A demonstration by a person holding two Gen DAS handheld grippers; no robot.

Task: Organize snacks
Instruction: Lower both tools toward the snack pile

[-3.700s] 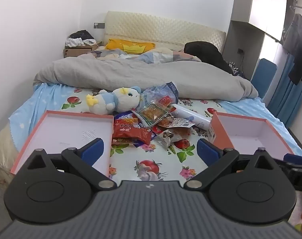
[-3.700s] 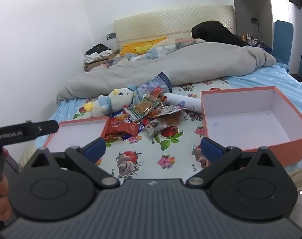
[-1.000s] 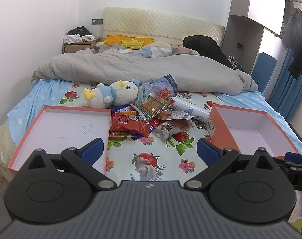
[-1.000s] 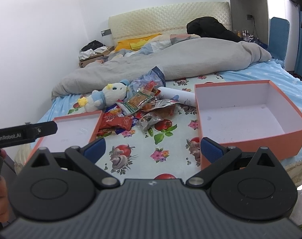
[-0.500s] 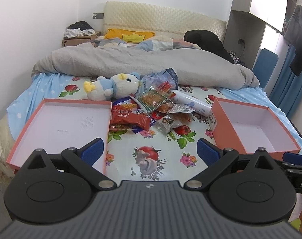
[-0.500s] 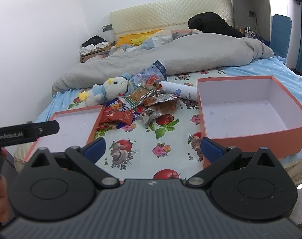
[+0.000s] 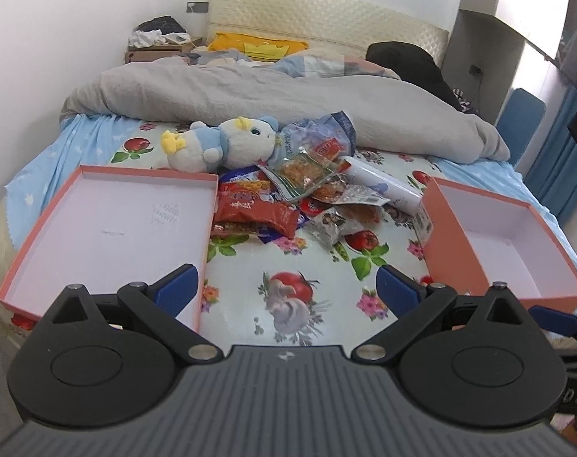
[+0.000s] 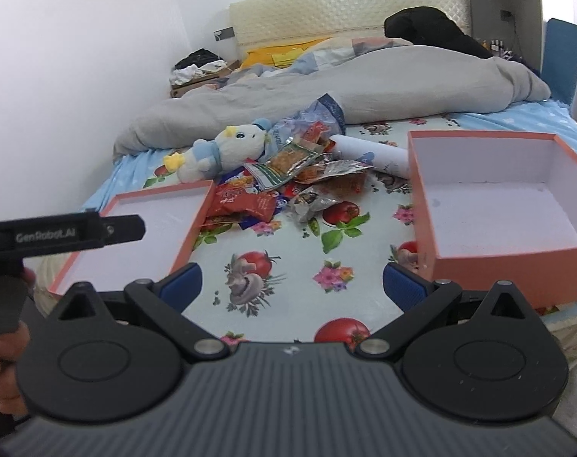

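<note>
Several snack packets [image 7: 288,198] are lying heaped mid-bed, between the shallow lid [image 7: 109,224] and the deep box [image 8: 505,205]; some are possibly hiding underneath. Left gripper [image 7: 286,289] and right gripper [image 8: 292,280] are hovering near the foot, jaws spread wide, gripping nothing.

Bright, even daylight; soft shadows; strong fisheye bending at edges; slight overall softness, corners blurred.

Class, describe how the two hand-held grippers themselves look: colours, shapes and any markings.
Each hand-held gripper, left and right, has a ribbed dark-grey body, two round black discs, black linkage arms with silver pins, and blue finger pads. The right wrist view shows white "GenRobot.AI" lettering on the left unit.
</note>
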